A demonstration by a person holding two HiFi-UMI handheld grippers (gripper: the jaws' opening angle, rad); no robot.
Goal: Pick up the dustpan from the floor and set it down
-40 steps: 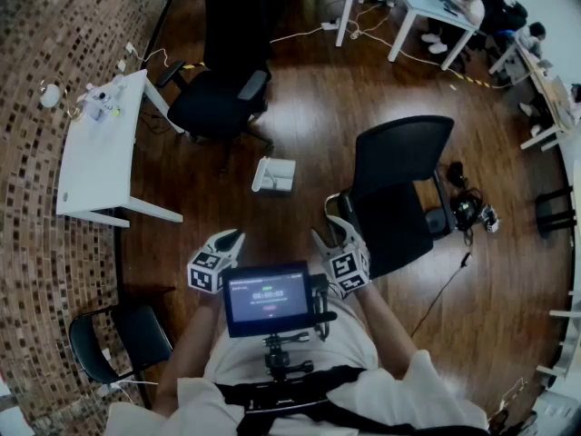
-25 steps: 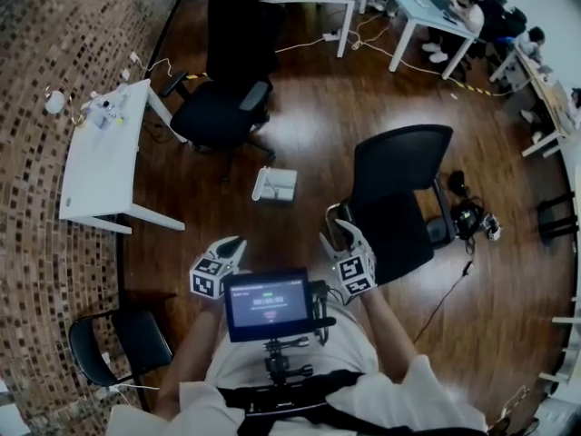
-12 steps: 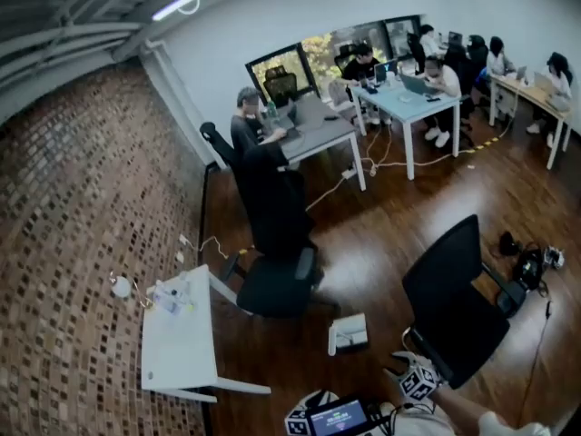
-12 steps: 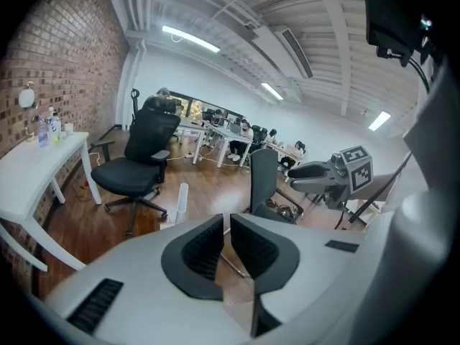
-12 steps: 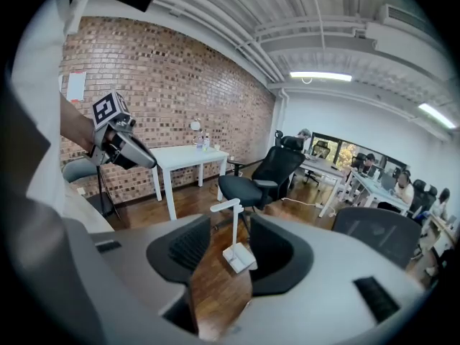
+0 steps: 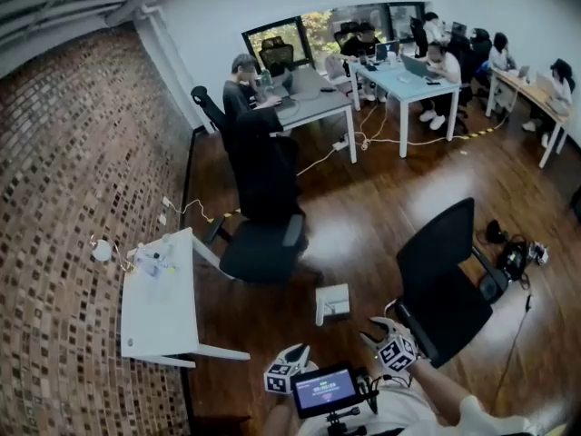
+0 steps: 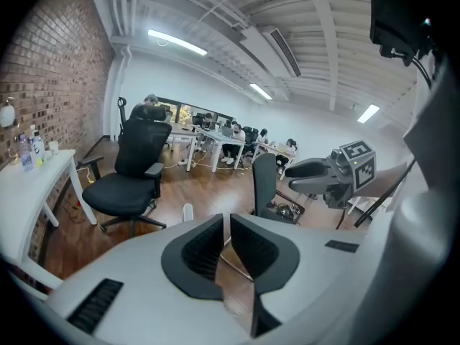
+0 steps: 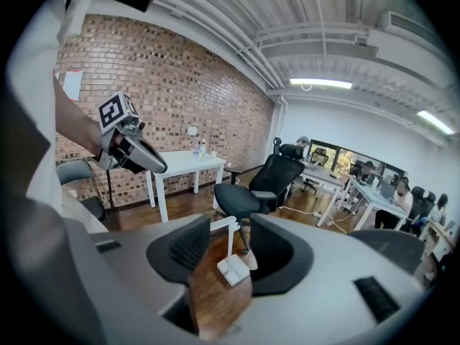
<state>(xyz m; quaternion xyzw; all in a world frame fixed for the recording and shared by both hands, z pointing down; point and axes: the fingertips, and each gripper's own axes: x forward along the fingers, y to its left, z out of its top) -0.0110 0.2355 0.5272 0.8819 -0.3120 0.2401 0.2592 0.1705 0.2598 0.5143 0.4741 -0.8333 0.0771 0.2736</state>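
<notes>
The white dustpan (image 6: 333, 302) lies on the dark wood floor between two black chairs, a short way ahead of both grippers. In the right gripper view the dustpan (image 8: 231, 268) shows in the gap between the jaws, still far off, its handle standing upright. My right gripper (image 6: 377, 328) is open and holds nothing. My left gripper (image 6: 299, 352) is at the bottom of the head view, its jaws almost together with nothing between them. The left gripper (image 7: 227, 239) points past a thin white upright piece (image 7: 187, 213) on the floor.
A black office chair (image 6: 440, 280) stands just right of the dustpan, and another (image 6: 259, 243) behind it. A white table (image 6: 154, 312) stands by the brick wall on the left. Cables and bags (image 6: 513, 254) lie at the right. People sit at desks (image 6: 408, 75) at the back.
The head view has swung up from the floor to take in the room. Both grippers stay low near the body, and the dustpan has not moved.
</notes>
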